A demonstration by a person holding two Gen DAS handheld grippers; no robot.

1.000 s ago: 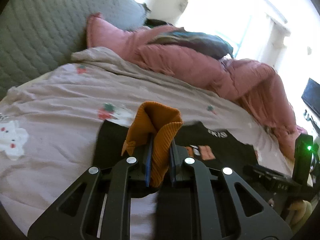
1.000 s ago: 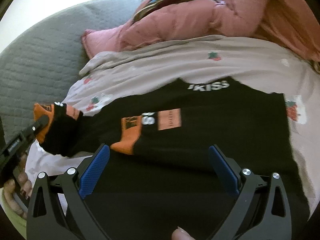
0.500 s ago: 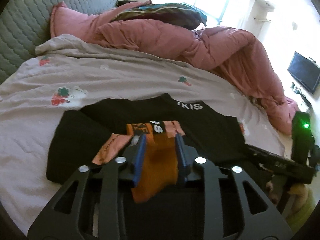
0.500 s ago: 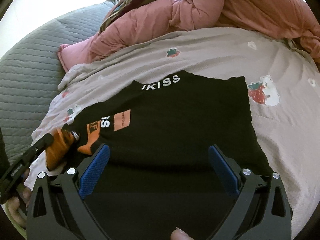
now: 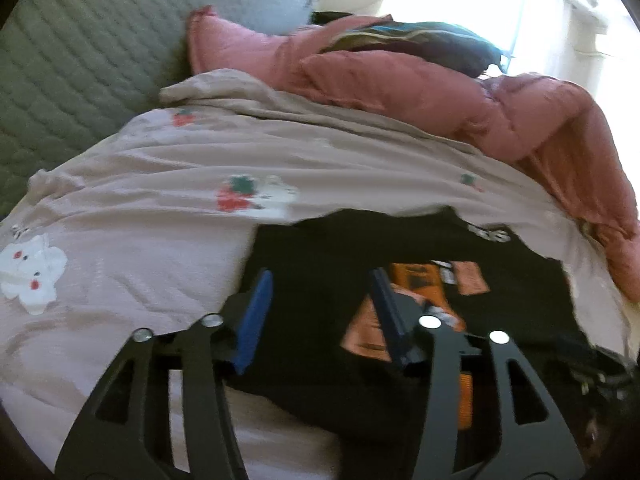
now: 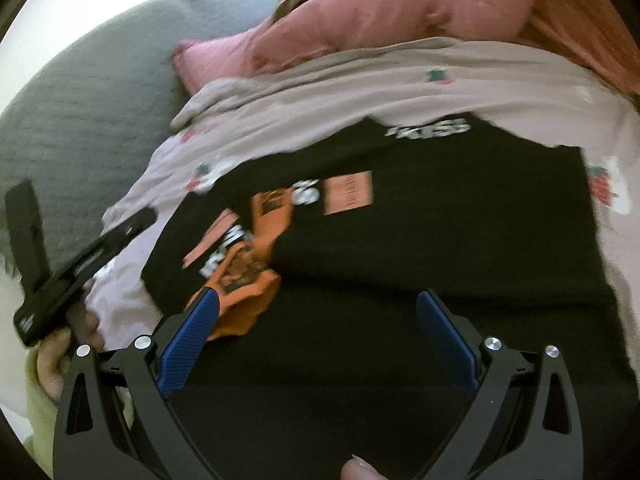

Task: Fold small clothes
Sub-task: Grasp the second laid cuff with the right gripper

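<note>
A black T-shirt (image 6: 440,208) with white lettering and orange patches lies flat on the bed sheet (image 6: 360,76). Its left sleeve with the orange cuff (image 6: 244,300) lies folded onto the shirt body. The shirt also shows in the left wrist view (image 5: 320,264), with the orange cuff (image 5: 368,332) beside my right finger. My left gripper (image 5: 320,300) is open and empty just above the shirt's left edge; it also shows in the right wrist view (image 6: 80,264). My right gripper (image 6: 316,316) is open and empty over the shirt's lower part.
A pink duvet (image 5: 440,88) with a dark cushion (image 5: 420,40) is heaped at the far side of the bed. A grey quilted headboard (image 5: 72,60) stands at the left. The sheet (image 5: 140,220) has strawberry and bear prints.
My left gripper carried the orange-cuffed sleeve onto the shirt body, then opened and let it go. It has drawn back to the left. The right gripper stayed open.
</note>
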